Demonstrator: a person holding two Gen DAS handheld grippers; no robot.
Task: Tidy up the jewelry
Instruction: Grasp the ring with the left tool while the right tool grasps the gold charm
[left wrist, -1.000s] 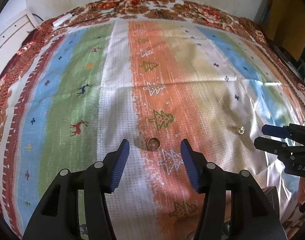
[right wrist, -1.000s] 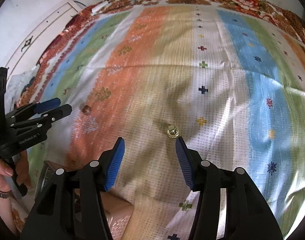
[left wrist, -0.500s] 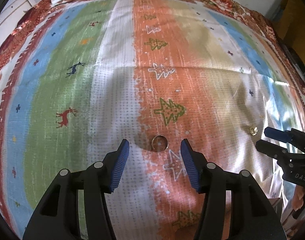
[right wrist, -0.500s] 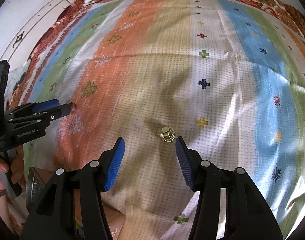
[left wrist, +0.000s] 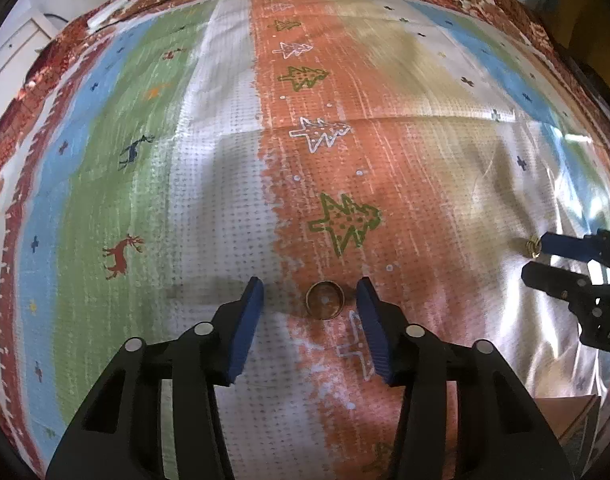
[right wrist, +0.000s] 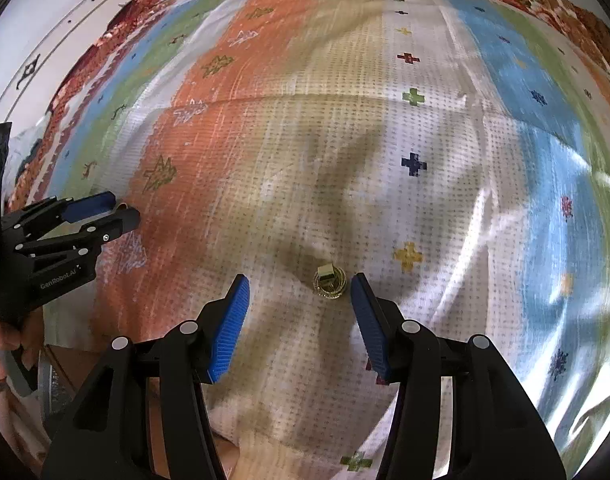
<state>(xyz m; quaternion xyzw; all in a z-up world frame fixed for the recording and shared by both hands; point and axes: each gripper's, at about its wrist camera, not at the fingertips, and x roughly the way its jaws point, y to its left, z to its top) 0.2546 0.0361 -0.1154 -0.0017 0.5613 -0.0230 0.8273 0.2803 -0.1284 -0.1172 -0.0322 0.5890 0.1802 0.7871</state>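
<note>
Both claws hung wide open over a striped patterned cloth. The left claw (left wrist: 309,298) bracketed a bronze ring (left wrist: 325,300); the right claw (right wrist: 300,296) bracketed a gold ring (right wrist: 329,282), possibly stone-set. Pickup seemed underway; closing gently on each ring likely came next.

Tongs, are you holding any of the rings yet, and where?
No. Both are open and hold nothing. The left tongs straddle the brown ring; the right tongs straddle the gold ring. Both rings lie on the cloth.
</note>
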